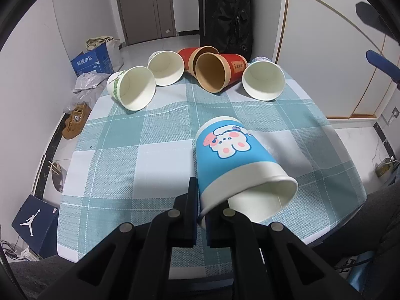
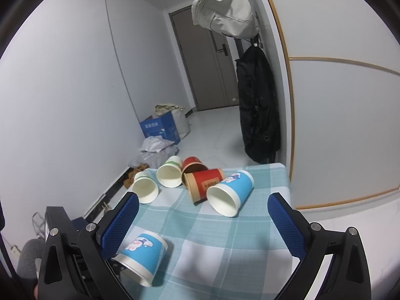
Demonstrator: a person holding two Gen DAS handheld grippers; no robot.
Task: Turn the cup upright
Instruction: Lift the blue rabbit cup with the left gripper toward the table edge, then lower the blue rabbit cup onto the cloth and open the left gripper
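A blue paper cup with a cartoon bunny [image 1: 235, 160] lies tilted on the checked tablecloth [image 1: 130, 150], mouth toward me. My left gripper [image 1: 201, 205] is shut on its rim, one finger outside and one inside the mouth. The same cup shows in the right wrist view [image 2: 142, 252] at lower left, behind my right gripper's left finger. My right gripper [image 2: 203, 215] is open and empty, raised above the table, its blue pads [image 2: 287, 225] wide apart.
Several other cups lie on their sides at the table's far end: two white [image 1: 135, 87], two red [image 1: 215, 72], one white-and-blue [image 1: 263, 81]. A black bag [image 1: 230, 12] hangs behind. Boxes, bags and shoes [image 1: 75, 120] sit on the floor to the left.
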